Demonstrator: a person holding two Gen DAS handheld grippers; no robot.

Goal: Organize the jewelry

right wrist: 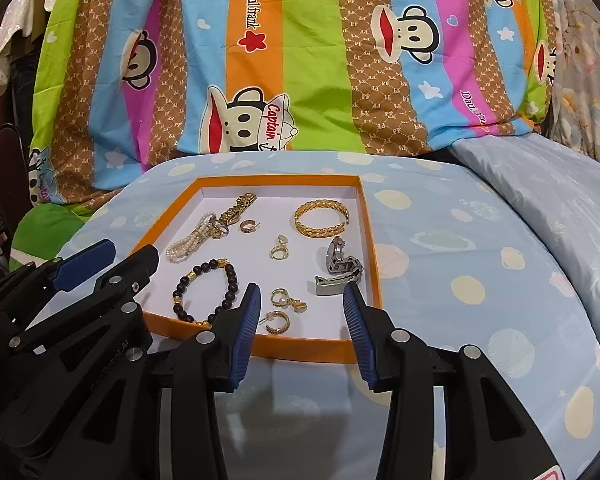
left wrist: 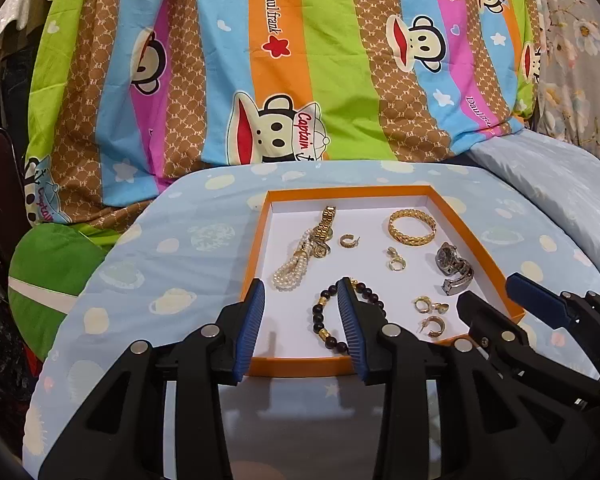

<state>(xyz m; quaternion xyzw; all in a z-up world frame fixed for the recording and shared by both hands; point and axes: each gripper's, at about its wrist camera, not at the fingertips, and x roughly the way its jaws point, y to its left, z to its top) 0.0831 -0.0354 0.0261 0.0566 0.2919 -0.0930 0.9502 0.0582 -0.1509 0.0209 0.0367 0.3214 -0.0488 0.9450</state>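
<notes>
Left wrist: jewelry [left wrist: 350, 316] inside orange tray [left wrist: 256, 276]

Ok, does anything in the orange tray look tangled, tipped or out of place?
Mostly tidy. Two oddities: the white pearl bracelet lies tangled with the gold link watch at the orange-rimmed tray's far left, and the silver metal watch sits tipped on its side with its clasp open.

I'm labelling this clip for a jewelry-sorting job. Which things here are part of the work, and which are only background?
Part of the job:
orange tray
pearl bracelet
gold watch
gold bangle
silver watch
dark bead bracelet
small gold earrings

Just lying about:
striped cartoon blanket
blue planet-print cloth
floral fabric
</notes>
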